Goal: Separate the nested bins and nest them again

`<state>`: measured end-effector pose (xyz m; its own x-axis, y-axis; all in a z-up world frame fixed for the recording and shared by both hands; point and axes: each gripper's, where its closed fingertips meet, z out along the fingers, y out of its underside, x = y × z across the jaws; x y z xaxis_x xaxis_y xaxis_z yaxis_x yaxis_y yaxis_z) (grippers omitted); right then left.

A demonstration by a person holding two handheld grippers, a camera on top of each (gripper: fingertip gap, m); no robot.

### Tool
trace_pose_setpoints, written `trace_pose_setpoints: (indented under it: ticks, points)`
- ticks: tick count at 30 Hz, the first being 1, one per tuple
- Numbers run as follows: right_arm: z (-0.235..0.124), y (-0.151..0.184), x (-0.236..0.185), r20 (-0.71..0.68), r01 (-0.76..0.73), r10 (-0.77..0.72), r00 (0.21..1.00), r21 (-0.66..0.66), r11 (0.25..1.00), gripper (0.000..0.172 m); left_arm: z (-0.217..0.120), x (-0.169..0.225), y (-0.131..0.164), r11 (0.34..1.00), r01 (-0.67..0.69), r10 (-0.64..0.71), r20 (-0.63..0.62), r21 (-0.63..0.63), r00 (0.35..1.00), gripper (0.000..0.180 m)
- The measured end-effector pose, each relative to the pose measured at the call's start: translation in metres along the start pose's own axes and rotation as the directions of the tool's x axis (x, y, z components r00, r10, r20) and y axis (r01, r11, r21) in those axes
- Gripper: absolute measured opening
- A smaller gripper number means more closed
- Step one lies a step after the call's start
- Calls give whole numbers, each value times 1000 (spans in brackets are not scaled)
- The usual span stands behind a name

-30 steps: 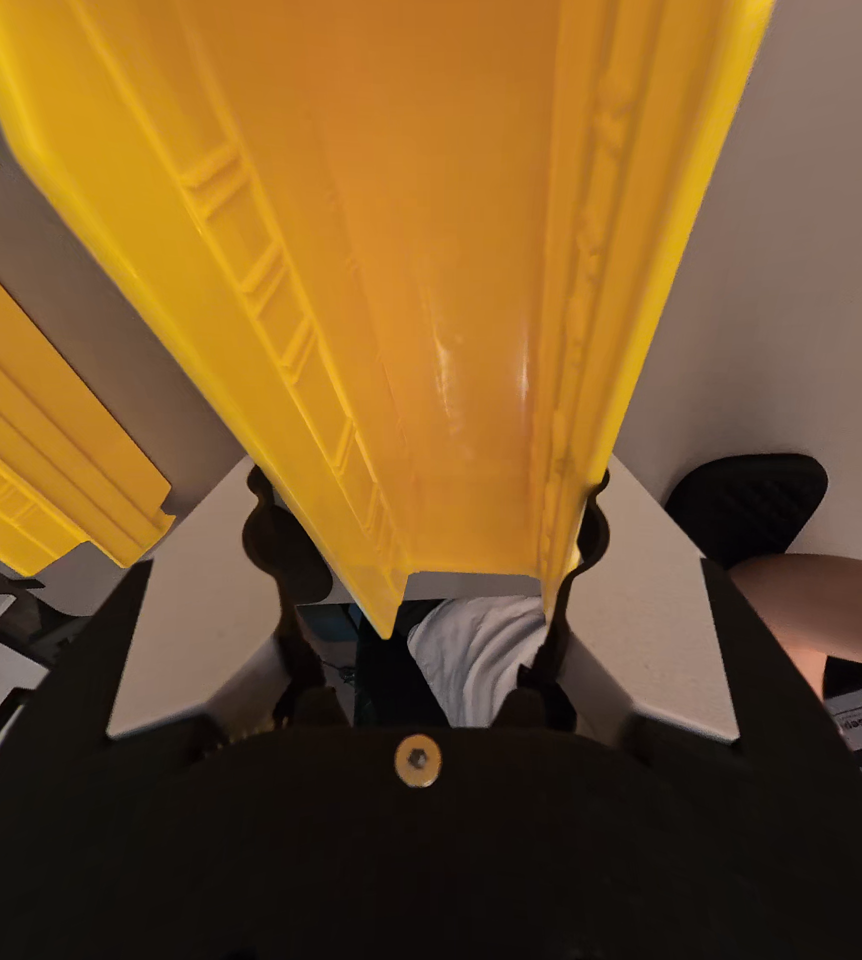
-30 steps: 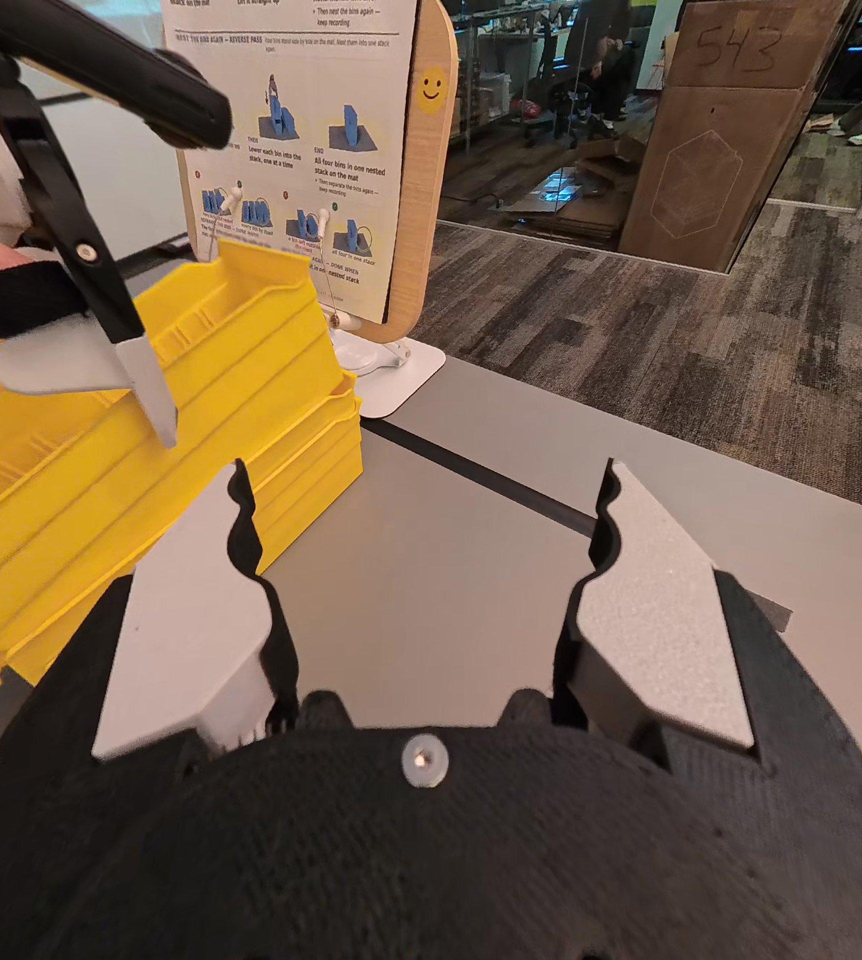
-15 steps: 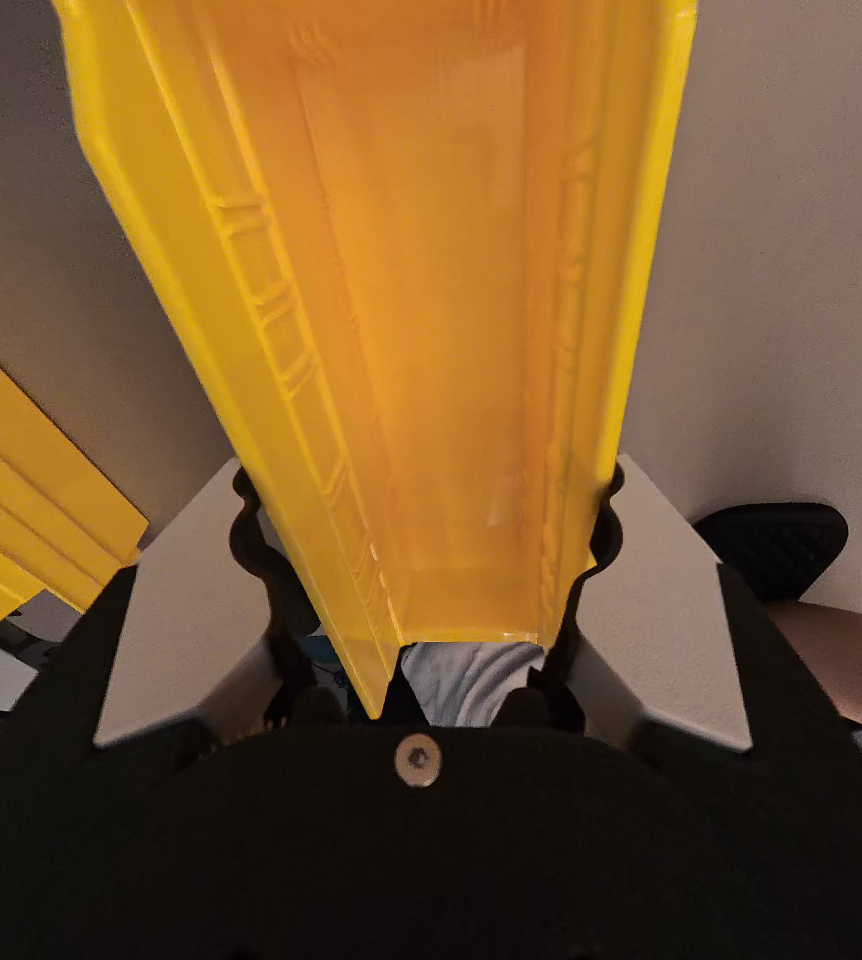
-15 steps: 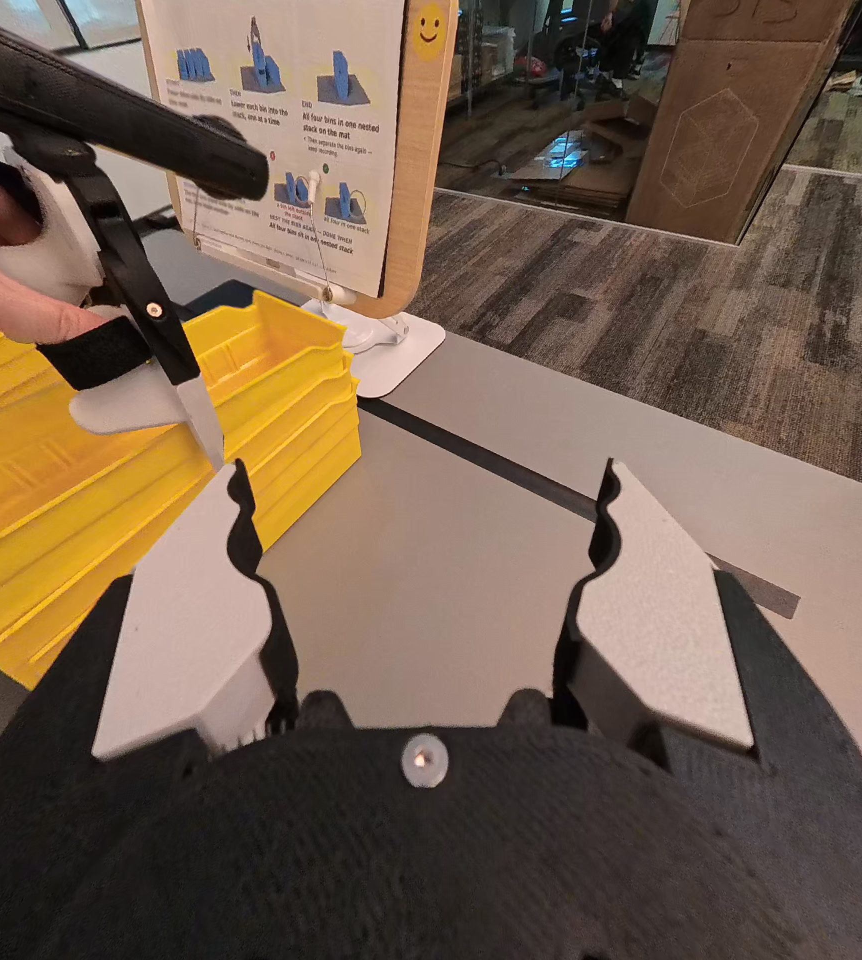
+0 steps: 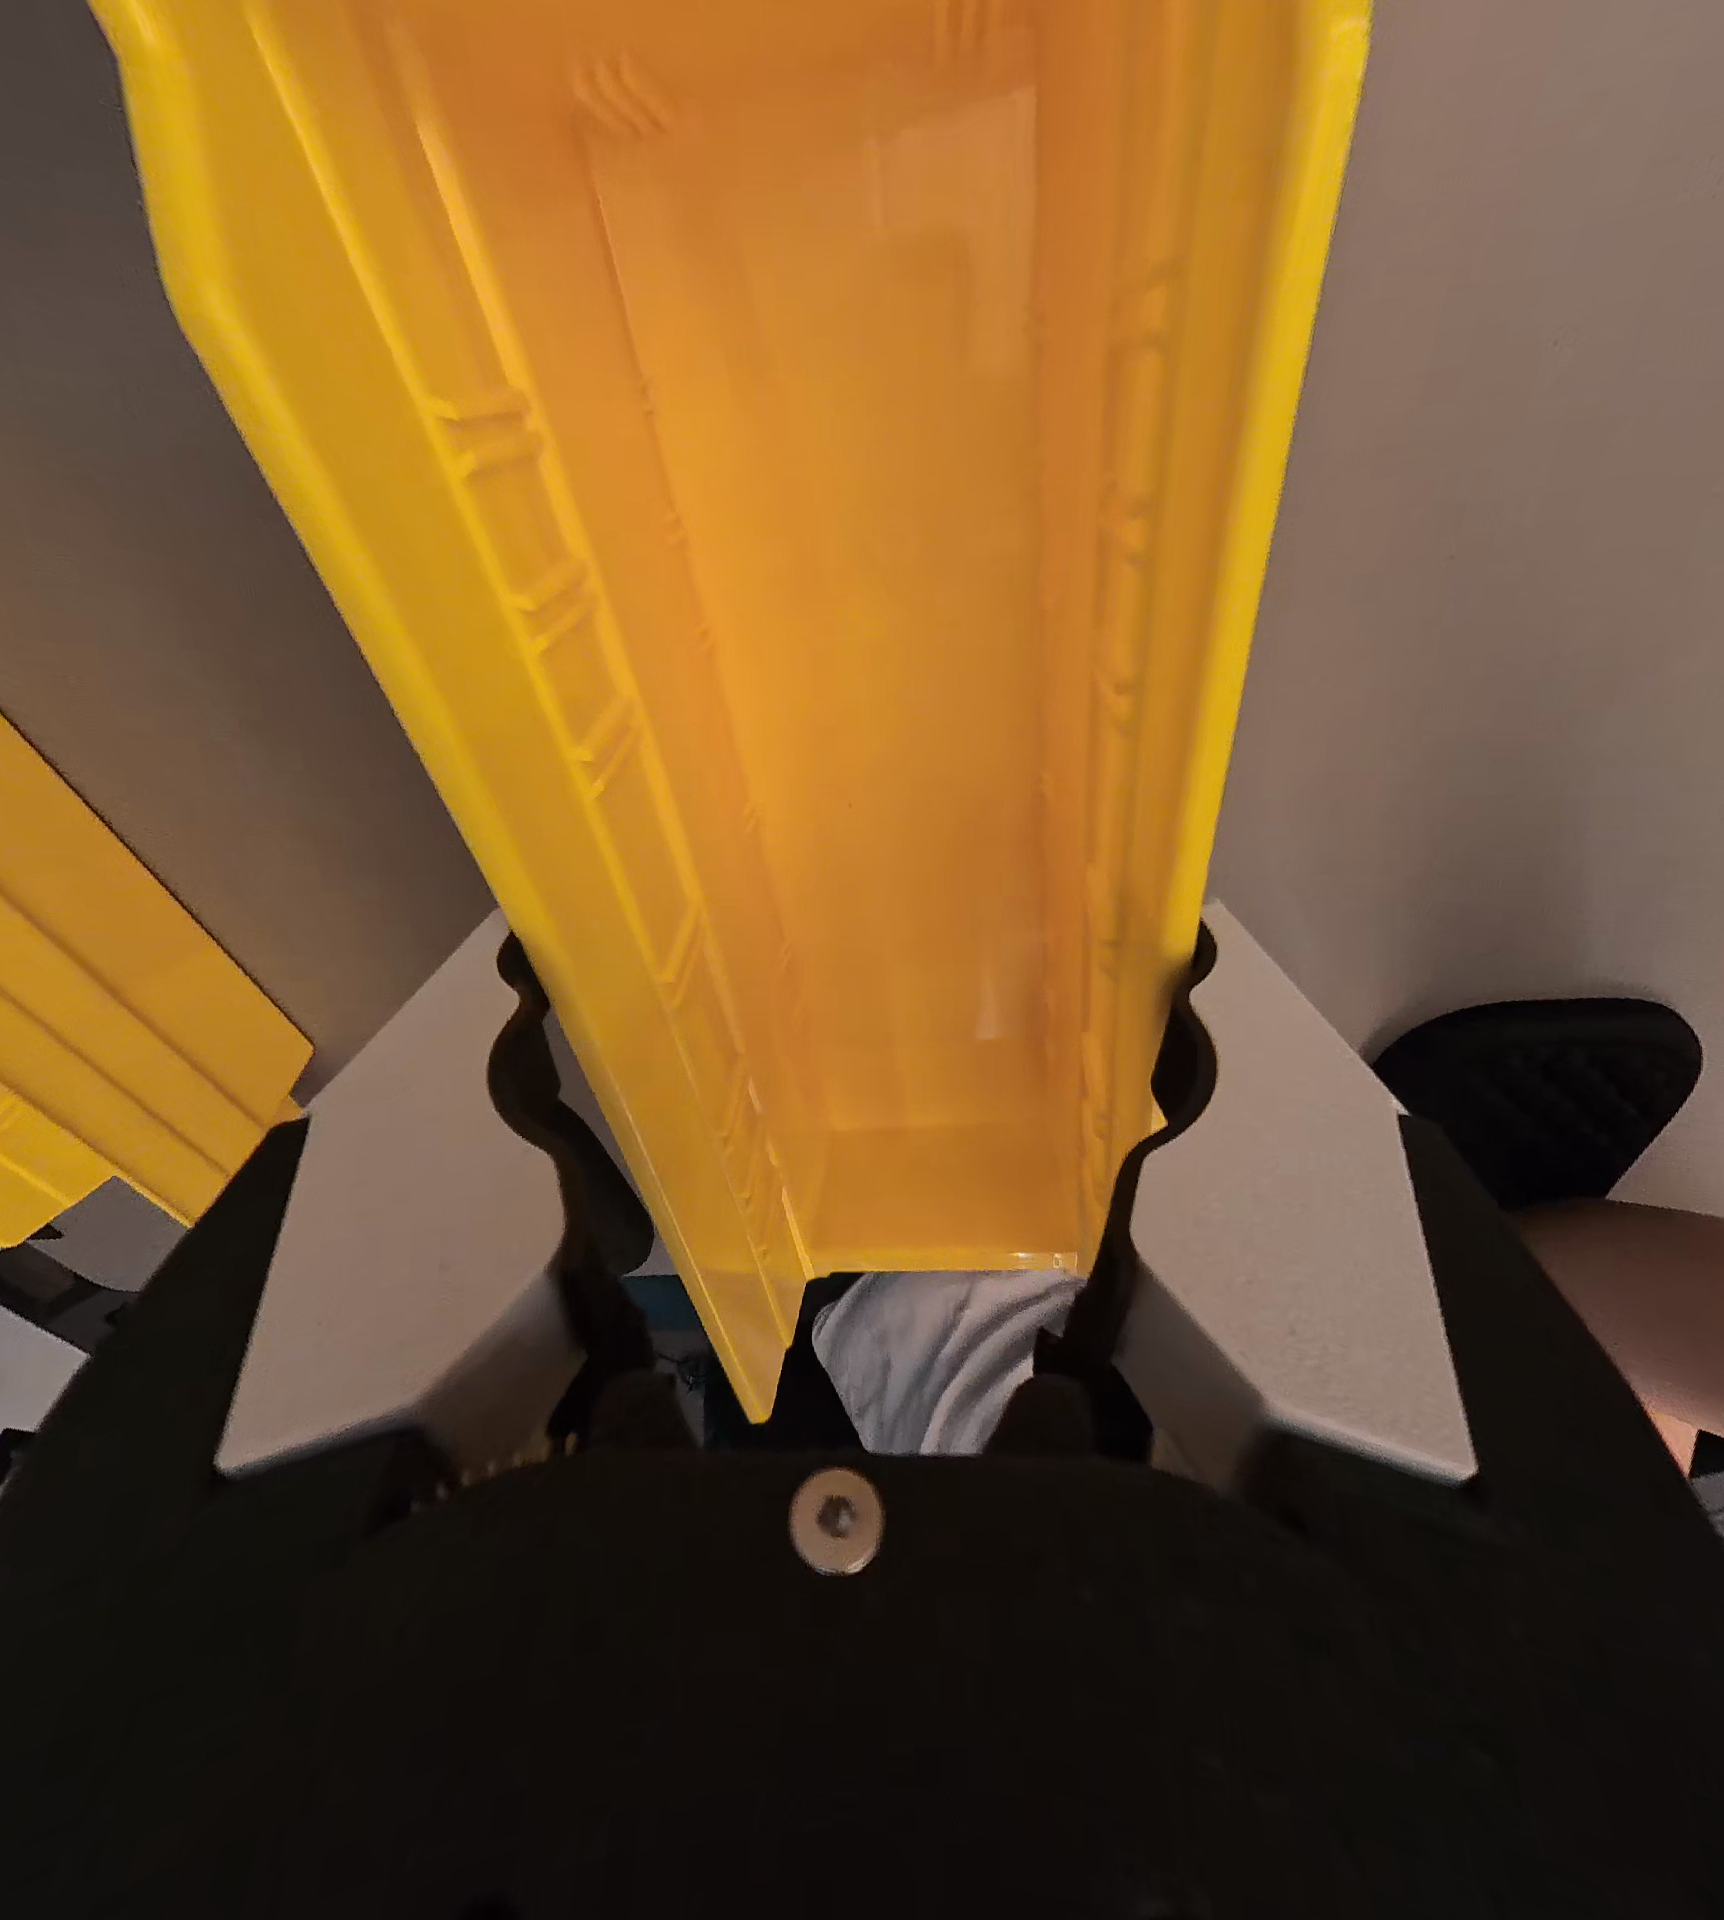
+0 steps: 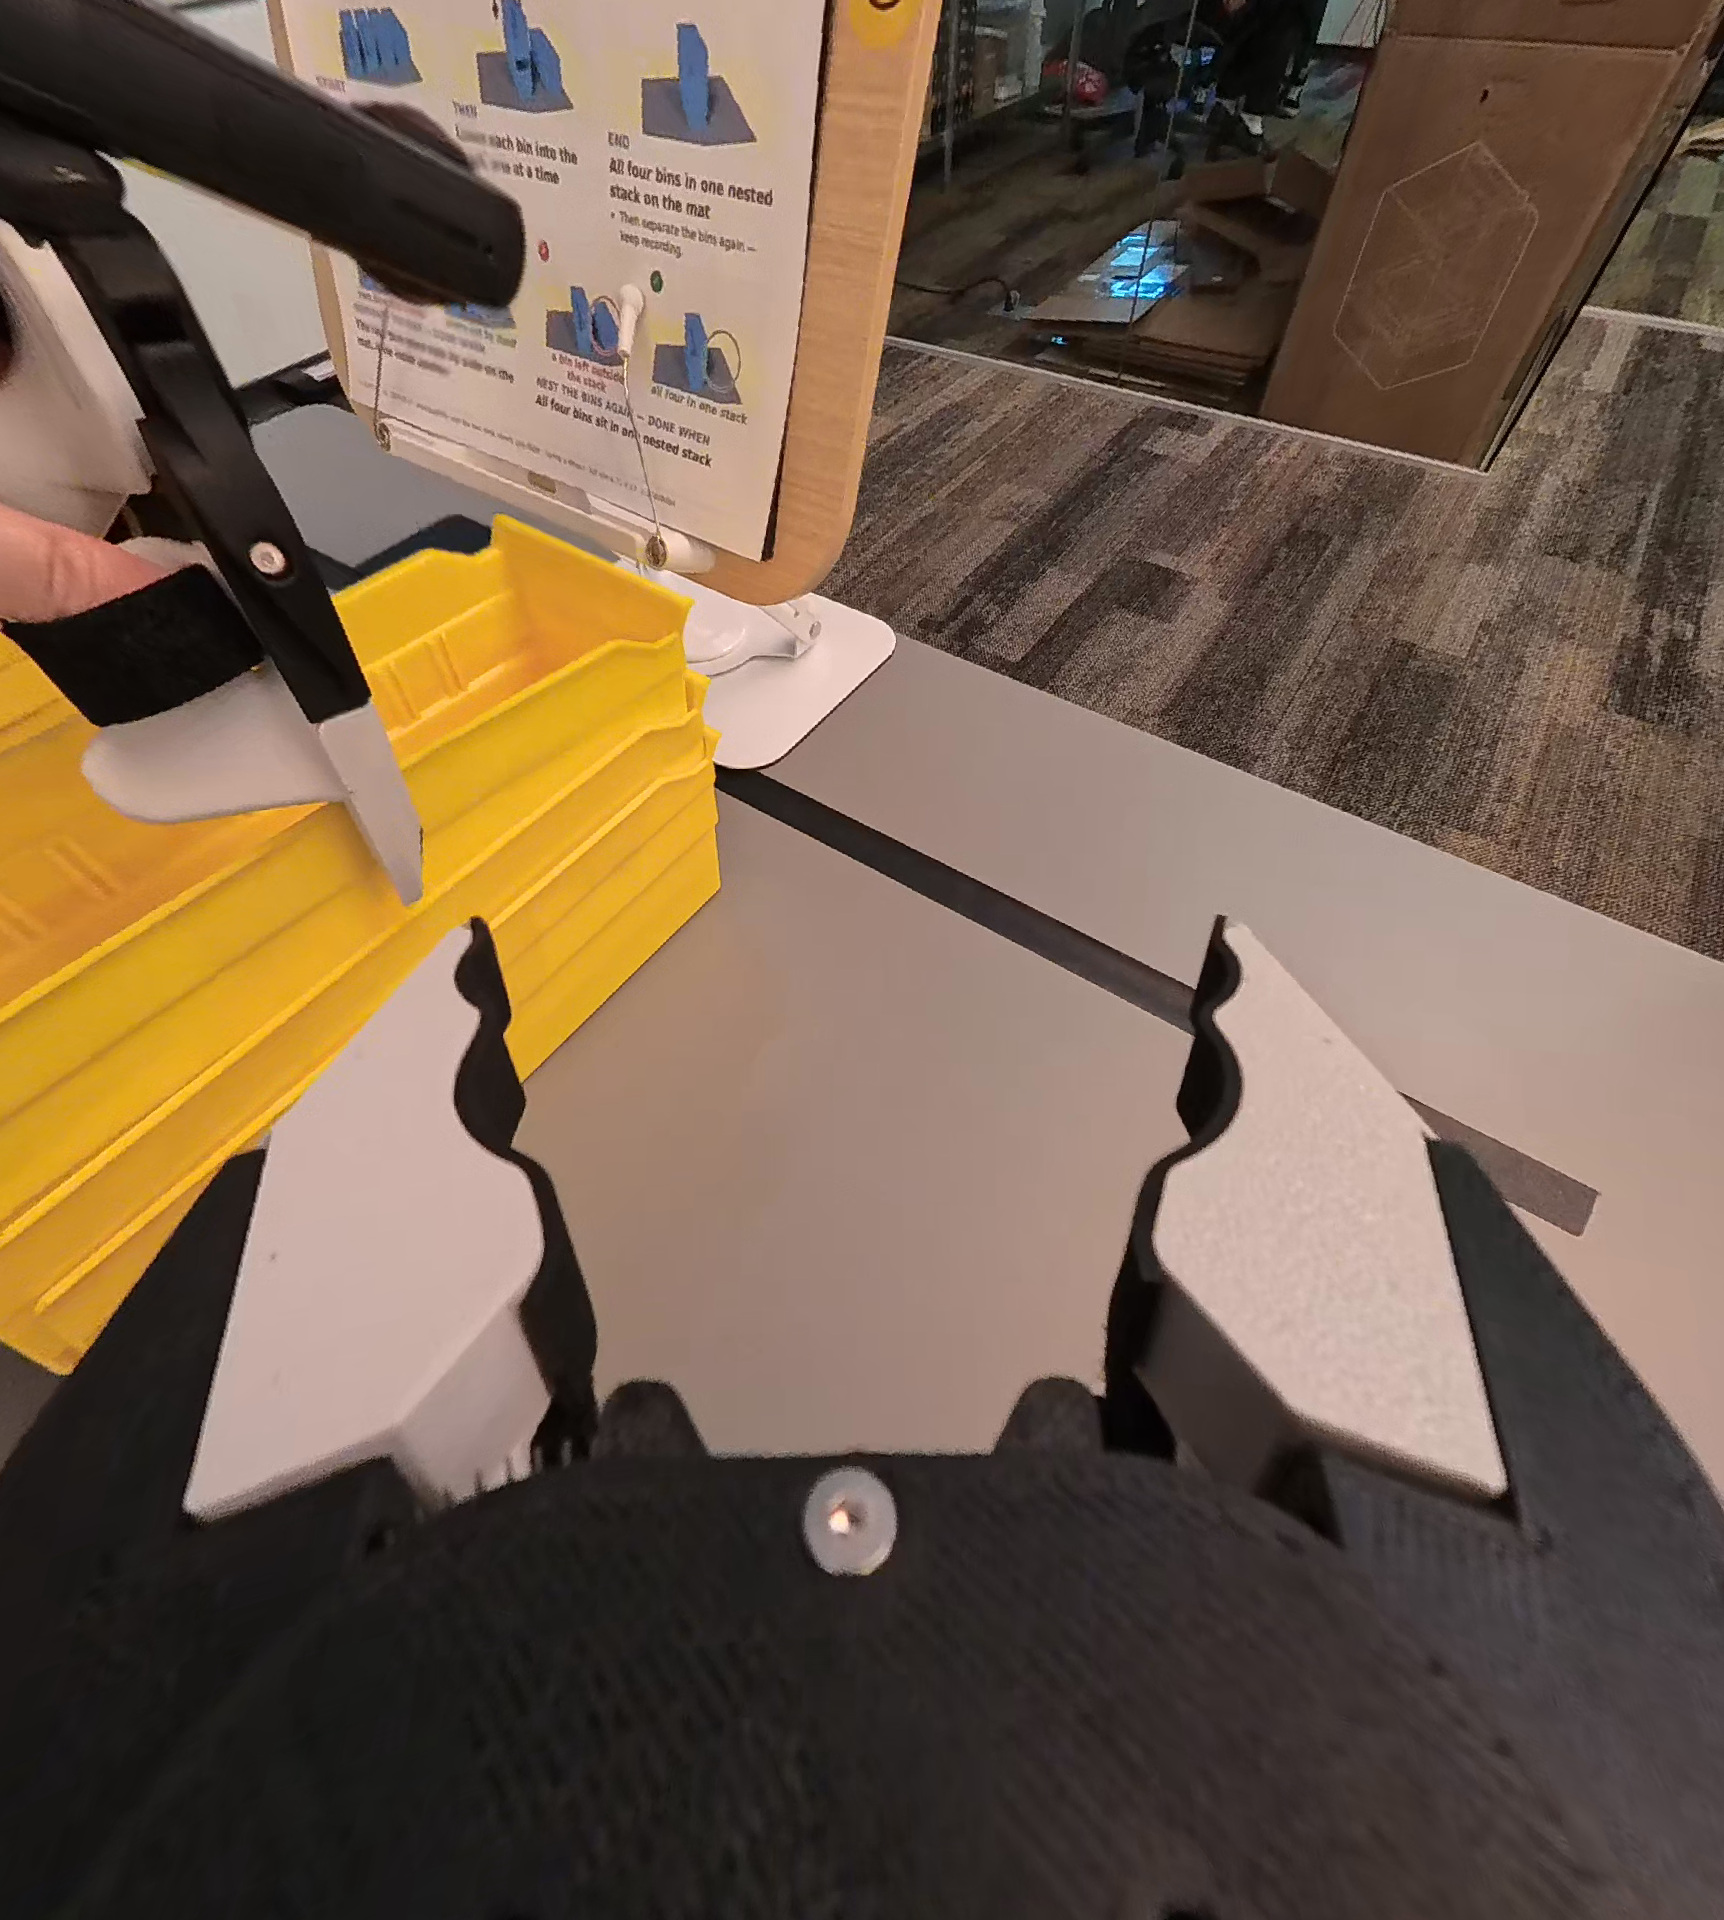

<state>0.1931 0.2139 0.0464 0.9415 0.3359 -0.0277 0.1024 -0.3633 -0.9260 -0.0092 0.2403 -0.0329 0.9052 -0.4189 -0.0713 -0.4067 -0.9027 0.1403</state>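
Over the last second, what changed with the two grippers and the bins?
The left gripper pushed farther along the yellow bin, which now sits deeper and straighter between its fingers; grip not confirmed. Unchanged: the right gripper open and empty over the table; the neighbouring stack.

Our right gripper (image 6: 847, 1023) wide open over bare grey table (image 6: 941, 1039), yellow bins (image 6: 546, 790) nested at our left, left gripper (image 6: 359, 790) above them, instruction board (image 6: 629, 260) behind
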Motion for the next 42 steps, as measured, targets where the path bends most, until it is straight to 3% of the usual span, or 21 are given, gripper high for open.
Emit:
trace_pose_setpoints:
  ticks: [6,12,17,21,24,26,30,33,37,42]
  points:
    - [2,4,1,0,0,0,1000,-17,1000,130,-2,0,-5,999,5,-5,-5,46,1000,122]
    - [3,6,2,0,-3,3,1000,-26,1000,130,12,2,3,1000,-9,9,3,0,1000,133]
    - [6,10,3,-4,2,-2,1000,-42,999,130,-25,2,11,997,-75,76,-35,25,997,138]
    - [5,11,6,-8,2,-2,1000,-47,999,130,-74,-47,8,976,-98,105,-29,192,994,128]
    - [5,10,7,2,-15,15,1000,-35,999,130,-89,-140,7,936,-151,82,220,318,972,123]
    - [6,12,9,4,-24,24,1000,-45,999,129,-80,-189,17,918,-192,83,305,346,949,128]
    - [9,18,13,-10,-20,19,1000,-71,997,129,-33,-254,42,926,-58,-10,180,372,984,147]
    - [8,19,14,-14,-21,20,1000,-72,997,129,6,-301,58,934,12,-80,175,357,981,149]
    - [8,19,18,-30,-26,24,999,-72,997,129,48,-332,66,933,97,-141,106,347,984,153]
    - [12,24,20,-39,-24,20,999,-95,995,129,79,-341,66,936,133,-147,16,324,989,150]
